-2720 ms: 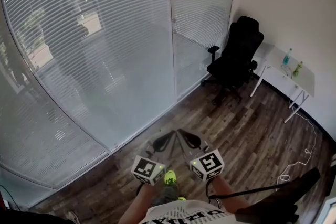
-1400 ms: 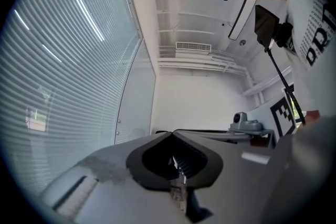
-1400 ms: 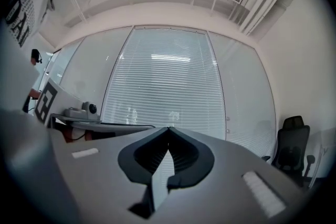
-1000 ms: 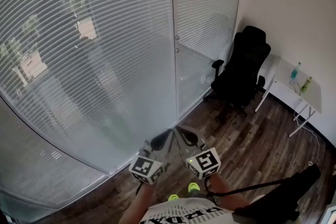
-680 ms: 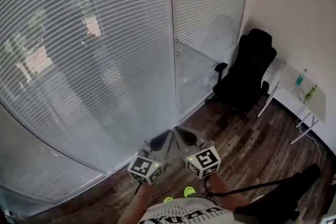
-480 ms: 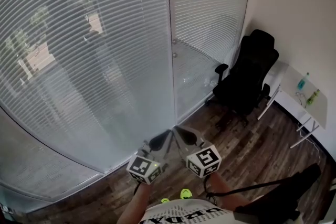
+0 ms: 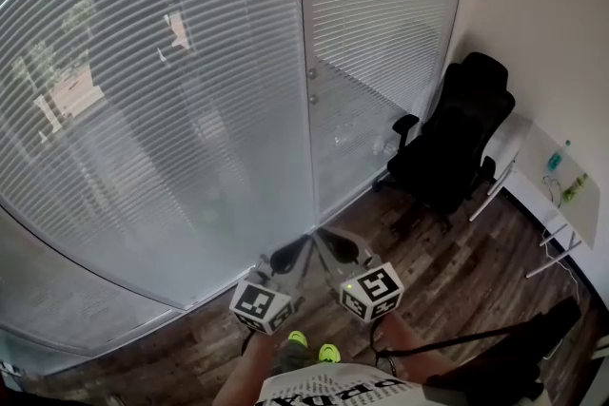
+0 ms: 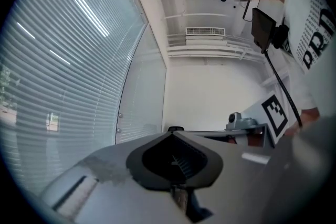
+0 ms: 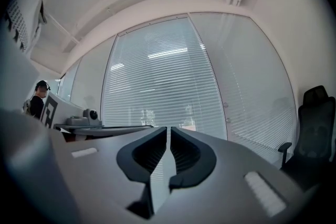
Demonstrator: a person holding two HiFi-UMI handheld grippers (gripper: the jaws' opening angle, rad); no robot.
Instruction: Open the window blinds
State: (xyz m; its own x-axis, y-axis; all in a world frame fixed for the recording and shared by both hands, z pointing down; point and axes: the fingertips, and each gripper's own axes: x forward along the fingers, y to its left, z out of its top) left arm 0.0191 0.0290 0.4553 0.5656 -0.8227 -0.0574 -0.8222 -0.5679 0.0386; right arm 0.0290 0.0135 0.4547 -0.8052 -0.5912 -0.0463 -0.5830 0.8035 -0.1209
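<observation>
White slatted window blinds (image 7: 162, 90) hang shut behind a curved glass wall; they also fill the left gripper view (image 8: 63, 86) and the right gripper view (image 9: 163, 81). Two small round knobs (image 7: 311, 86) sit on the frame post between panes. My left gripper (image 7: 303, 245) and right gripper (image 7: 320, 236) are held side by side low in the head view, short of the glass and touching nothing. The left gripper's (image 8: 172, 134) jaws meet at the tips. The right gripper's (image 9: 168, 129) jaws have just been opening to a narrow slit with nothing between them.
A black office chair (image 7: 457, 138) stands in the right corner by the white wall. Beside it is a white folding table (image 7: 561, 181) with two bottles (image 7: 561, 168). Dark wood floor (image 7: 447, 271) lies below, and a black cable runs at the lower right.
I have come closer to the glass wall, which looms larger, and the chair and table have slid right. Both grippers keep their place in the head view.
</observation>
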